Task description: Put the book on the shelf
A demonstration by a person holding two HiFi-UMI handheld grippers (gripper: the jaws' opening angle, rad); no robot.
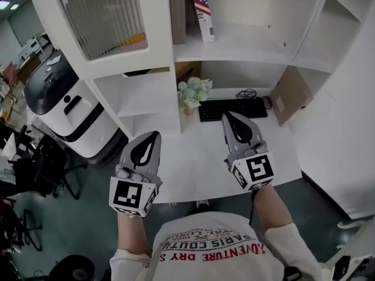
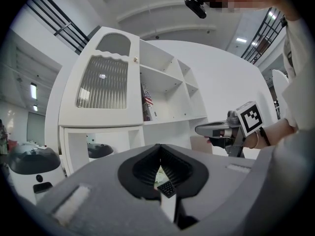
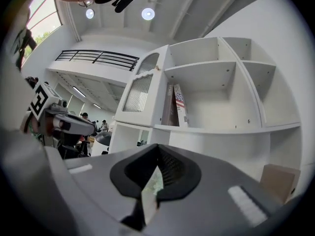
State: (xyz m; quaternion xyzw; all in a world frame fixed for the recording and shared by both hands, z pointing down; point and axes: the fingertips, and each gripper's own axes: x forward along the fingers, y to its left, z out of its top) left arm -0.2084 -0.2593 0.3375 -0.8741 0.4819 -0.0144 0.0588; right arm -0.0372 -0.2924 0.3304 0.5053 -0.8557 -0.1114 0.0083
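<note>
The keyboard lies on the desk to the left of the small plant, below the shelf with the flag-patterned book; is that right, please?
Not quite: the head view shows the keyboard on the desk to the right of the small plant, below the shelf with the flag-patterned book.

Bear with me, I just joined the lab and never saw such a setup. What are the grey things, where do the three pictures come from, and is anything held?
There is no robot: a person holds a left gripper and a right gripper, hand tools that each end in two fingers and carry a marker cube. The head view comes from a camera on the person's head, looking down. The other two come from cameras riding on each gripper, looking along its fingers. On the white desk stand a keyboard and a small potted plant. Two books stand on the shelf above. Both grippers have their fingers together and hold nothing.
</note>
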